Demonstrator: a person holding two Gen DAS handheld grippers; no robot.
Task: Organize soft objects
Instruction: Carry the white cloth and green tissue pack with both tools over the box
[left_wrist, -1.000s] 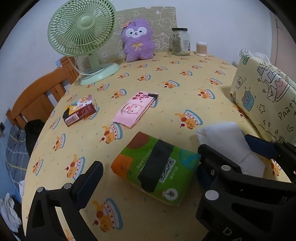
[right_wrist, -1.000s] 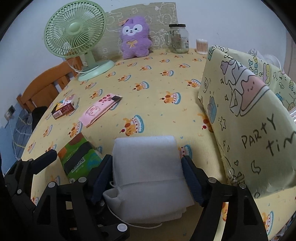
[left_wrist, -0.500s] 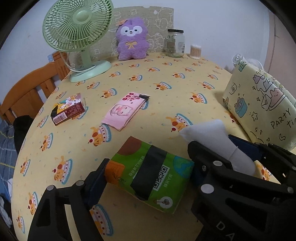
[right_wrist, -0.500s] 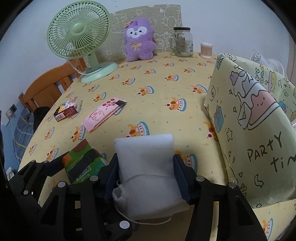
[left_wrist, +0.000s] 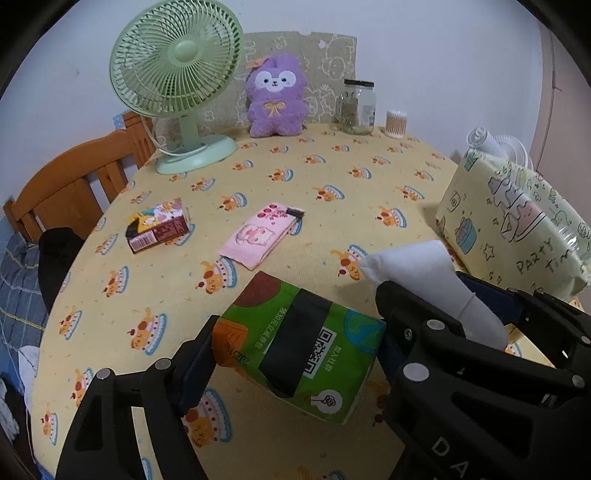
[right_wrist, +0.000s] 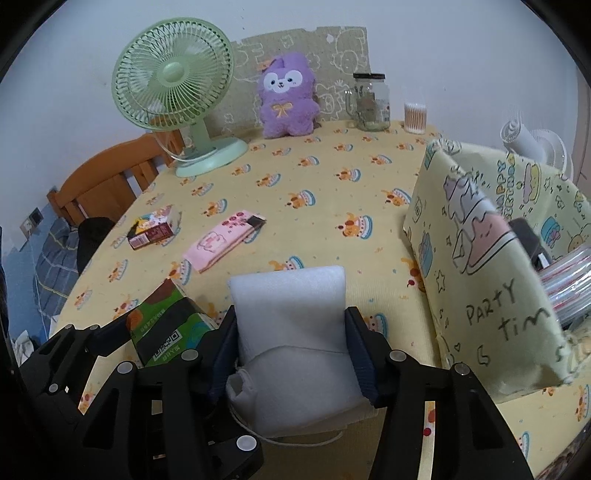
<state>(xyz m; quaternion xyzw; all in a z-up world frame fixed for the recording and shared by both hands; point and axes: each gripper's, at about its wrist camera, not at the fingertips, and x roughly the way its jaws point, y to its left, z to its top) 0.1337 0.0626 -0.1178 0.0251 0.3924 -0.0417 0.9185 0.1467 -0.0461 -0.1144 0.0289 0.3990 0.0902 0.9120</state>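
Two grasps at the near edge of the worktop (left_wrist: 332, 177), which is covered in a yellow cake-print cloth. The left hand-held gripper (left_wrist: 295, 343) is clamped across the short width of a green tissue pack (left_wrist: 299, 347); the pack's near end appears raised off the cloth, so the squeeze across its soft sides carries it. Just to its right, the right hand-held gripper (right_wrist: 291, 350) pinches a white padded pouch (right_wrist: 291, 332) at its near end, and the filling bulges beyond the pads toward the far side. A yellow "party" fabric bag (right_wrist: 491, 280) stands at the right, near the pouch, and is judged the likely receptacle. A pink packet (left_wrist: 262, 234) and a small carton (left_wrist: 157, 229) lie loose at mid-worktop; a purple plush toy (left_wrist: 275, 96) sits at the far edge.
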